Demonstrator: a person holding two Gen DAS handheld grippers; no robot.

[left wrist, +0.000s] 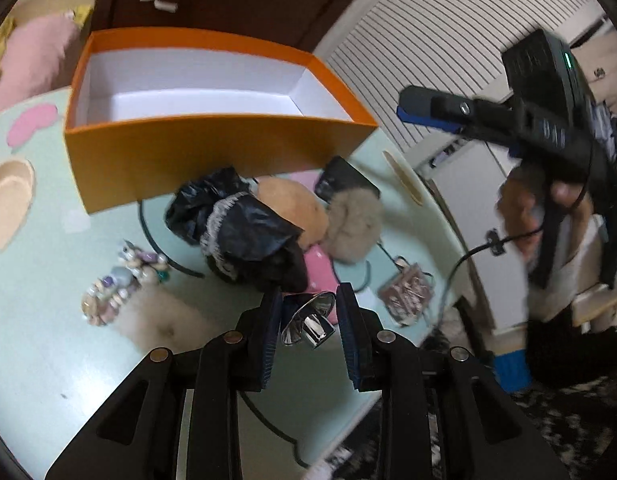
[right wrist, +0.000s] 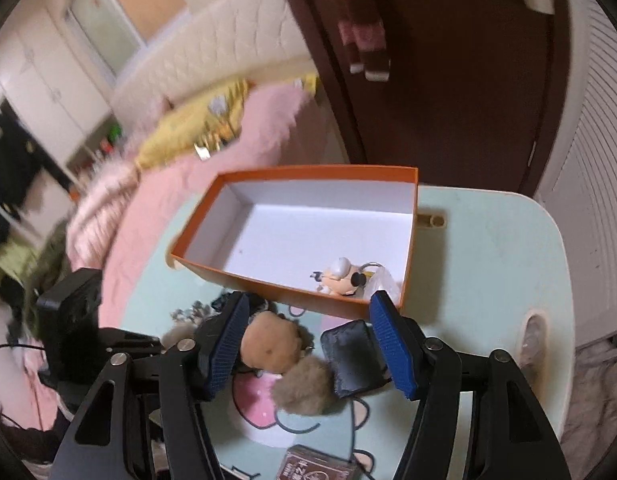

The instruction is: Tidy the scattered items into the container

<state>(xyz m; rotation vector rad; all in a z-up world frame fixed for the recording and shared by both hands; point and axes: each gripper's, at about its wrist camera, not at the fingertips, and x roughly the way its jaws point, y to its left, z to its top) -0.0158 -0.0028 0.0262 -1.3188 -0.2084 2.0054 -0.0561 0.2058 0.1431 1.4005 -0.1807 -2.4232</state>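
Two claws hung over the mint tabletop (right wrist: 488, 248): the left claw (left wrist: 308, 320) was clenched on a small shiny metal piece (left wrist: 308, 322), while the right claw (right wrist: 304, 340) gaped wide above a tan pompom (right wrist: 270, 344) and dark wallet (right wrist: 354, 356). Beyond them stood the orange box (right wrist: 308, 236), a cartoon figurine (right wrist: 342, 276) in its near corner.

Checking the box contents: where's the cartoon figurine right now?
In the right wrist view, the cartoon figurine lies inside the orange box, in its near right corner beside a clear plastic wrapper, just beyond the right gripper.
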